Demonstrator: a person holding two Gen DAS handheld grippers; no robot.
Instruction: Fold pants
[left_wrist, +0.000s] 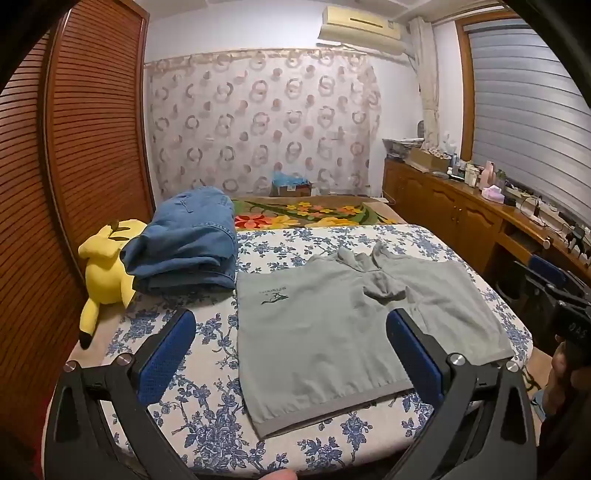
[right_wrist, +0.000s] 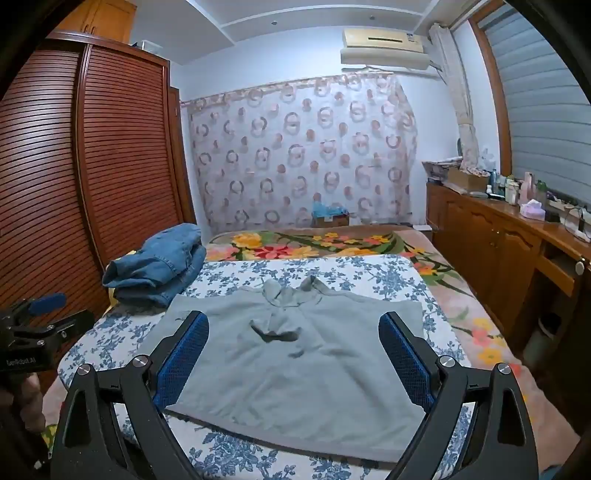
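Observation:
Grey pants (left_wrist: 332, 332) lie flat on the blue-flowered sheet (left_wrist: 207, 424), folded into a wide rectangle with a small dark logo at the left and a bunched drawstring at the far edge. They also show in the right wrist view (right_wrist: 295, 369). My left gripper (left_wrist: 291, 325) is open and empty, held above the near left part of the pants. My right gripper (right_wrist: 293, 325) is open and empty above the middle of the pants. The right gripper's body (left_wrist: 561, 302) shows at the right edge of the left wrist view.
Folded blue jeans (left_wrist: 188, 243) lie at the far left of the bed beside a yellow plush toy (left_wrist: 105, 266). A flowered blanket (left_wrist: 314, 214) covers the far end. A slatted wardrobe (left_wrist: 74, 166) stands left, a cluttered wooden sideboard (left_wrist: 461, 206) right.

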